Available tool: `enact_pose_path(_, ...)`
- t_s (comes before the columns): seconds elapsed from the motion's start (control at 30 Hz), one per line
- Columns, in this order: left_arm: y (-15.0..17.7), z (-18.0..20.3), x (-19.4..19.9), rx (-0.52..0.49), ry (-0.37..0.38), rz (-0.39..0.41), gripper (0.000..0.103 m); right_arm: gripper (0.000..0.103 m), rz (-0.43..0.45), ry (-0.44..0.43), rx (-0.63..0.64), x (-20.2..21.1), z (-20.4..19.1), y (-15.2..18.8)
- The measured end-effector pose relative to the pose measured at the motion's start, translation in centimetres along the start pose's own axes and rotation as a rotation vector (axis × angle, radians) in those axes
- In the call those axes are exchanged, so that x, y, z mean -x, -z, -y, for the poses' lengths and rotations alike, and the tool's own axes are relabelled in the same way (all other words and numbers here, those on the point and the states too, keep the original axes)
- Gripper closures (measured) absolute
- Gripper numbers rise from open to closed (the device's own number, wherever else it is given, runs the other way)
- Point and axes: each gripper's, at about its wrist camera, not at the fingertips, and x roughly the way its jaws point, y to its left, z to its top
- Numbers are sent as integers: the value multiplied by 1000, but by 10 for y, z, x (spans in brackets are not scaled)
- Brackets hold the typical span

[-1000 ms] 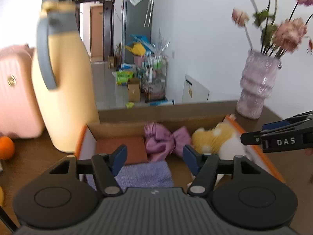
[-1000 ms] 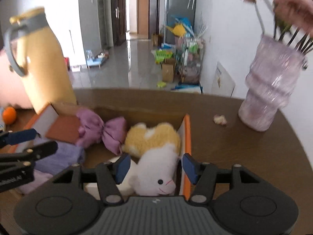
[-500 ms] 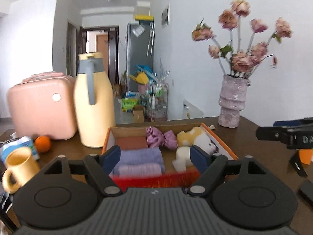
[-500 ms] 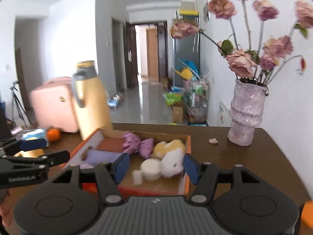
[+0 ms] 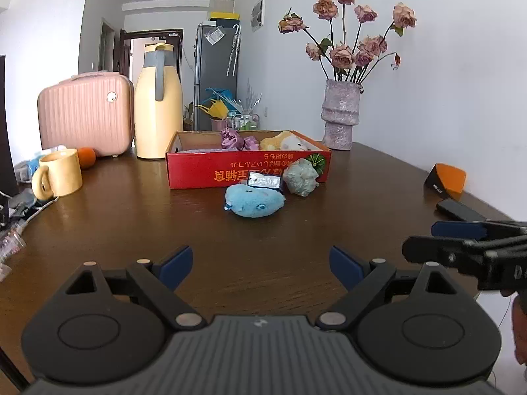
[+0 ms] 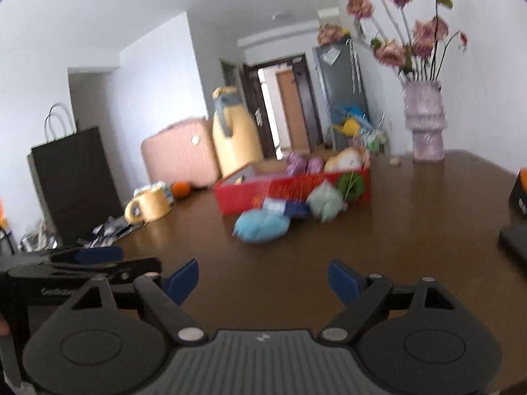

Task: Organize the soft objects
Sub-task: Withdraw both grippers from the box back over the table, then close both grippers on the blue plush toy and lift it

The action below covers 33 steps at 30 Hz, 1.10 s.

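Both the left gripper [image 5: 260, 263] and right gripper [image 6: 263, 279] hang empty, jaws opening, because the fuzzy blue plush toy [image 5: 254, 201] and pale-green plush [image 5: 301, 181] sit outside the red cardboard box [image 5: 210, 168], at 12 o'clock, awaiting pickup.

One box [image 5: 210, 168], two loose plush toys [image 5: 254, 200].

The red box [image 5: 210, 164], straight ahead of the left tool [image 5: 260, 265] and well apart from it, carries yellow East Asian characters along its front wall; they stand upside down and are too small to read surely. In the right wrist view, faint lettering on the left tool's side is too blurred to read.
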Motion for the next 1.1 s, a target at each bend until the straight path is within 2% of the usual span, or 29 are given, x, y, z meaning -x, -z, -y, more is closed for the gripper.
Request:
enact_pose_path(0.13,-5,-5,-6,40,-9,-1,11,17,11,45,50,1,-9,1)
enact_pose_path(0.3,-10,-12,-26,51,-15,-37,11,18,-9,69,-6,-11,5,-3)
enact_pose_path(0.4,-22,-20,-45,78,-11,-30,11,18,-31,103,-27,-25,15,-8)
enact_pose_path(0.5,-39,-30,-80,98,8,-21,12,18,-41,78,-73,-47,27,-19)
enact_pose_path(0.6,-55,-54,-133,162,98,-62,15,18,-46,37,-110,-83,34,-33)
enact_pose_path(0.67,-63,-68,-166,210,88,-104,23,23,-60,22,-172,-117,42,-41)
enact_pose_path(0.73,-69,-76,-193,212,81,-121,32,29,-97,8,-213,-151,47,-50)
enact_pose_path(0.8,-71,-84,-217,240,113,-157,40,31,-118,-5,-218,-185,47,-58)
enact_pose_path(0.87,-65,-92,-234,290,177,-218,50,37,-125,13,-220,-214,46,-63)
enact_pose_path(0.93,-58,-96,-237,314,223,-234,56,46,-134,80,-233,-237,48,-65)
enact_pose_path(1.0,-59,-96,-232,307,237,-232,65,47,-123,163,-284,-250,54,-61)
enact_pose_path(1.1,-58,-94,-228,315,236,-248,66,48,-131,170,-321,-248,56,-54)
